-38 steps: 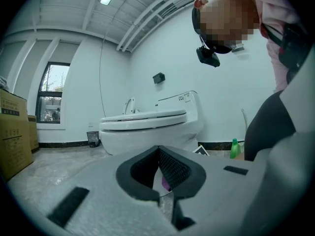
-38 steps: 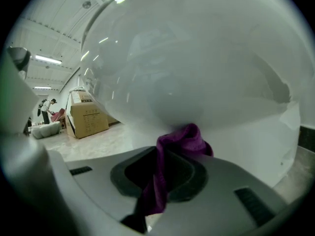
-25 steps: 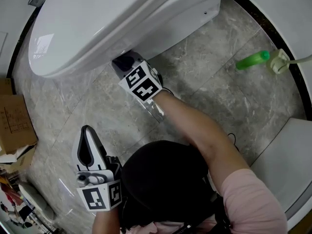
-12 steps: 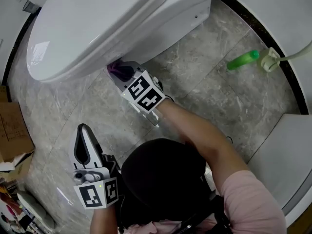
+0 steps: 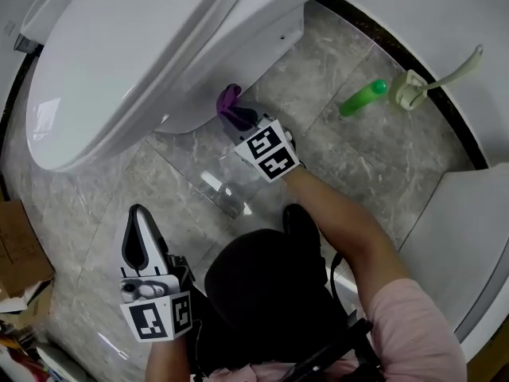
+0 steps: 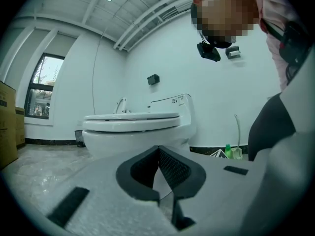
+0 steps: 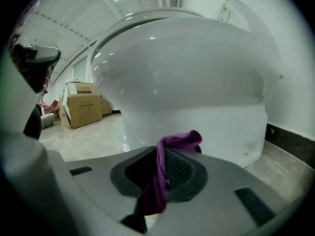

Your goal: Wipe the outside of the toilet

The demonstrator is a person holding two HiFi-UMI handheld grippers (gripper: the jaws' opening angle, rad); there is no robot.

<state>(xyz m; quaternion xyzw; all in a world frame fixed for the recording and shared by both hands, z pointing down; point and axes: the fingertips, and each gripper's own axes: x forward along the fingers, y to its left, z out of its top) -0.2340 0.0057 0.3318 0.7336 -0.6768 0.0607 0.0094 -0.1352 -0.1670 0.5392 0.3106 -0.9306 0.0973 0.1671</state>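
**A:** Down by the toilet (image 5: 143, 54), the right gripper (image 5: 238, 119) has its jaws pinched on a purple cloth (image 5: 229, 104).

**B:** The right gripper view backs that up. The cloth (image 7: 178, 141) pokes up from between the pads, with the white bowl wall just behind it. It sits close against the base, under the seat's overhang, but I can't tell whether it touches.

**A:** And the left gripper (image 5: 143, 233)?

**B:** It's held low over the floor (image 5: 350, 165), well apart from the toilet. Its own view shows the jaws pressed together with nothing between them, and the toilet (image 6: 133, 127) side-on beyond.

**A:** Over on the far side, a green bottle (image 5: 362, 96) lies on the tiles just beside a brush (image 5: 413, 88).

**B:** There's a box (image 5: 20, 245) at the left edge too.
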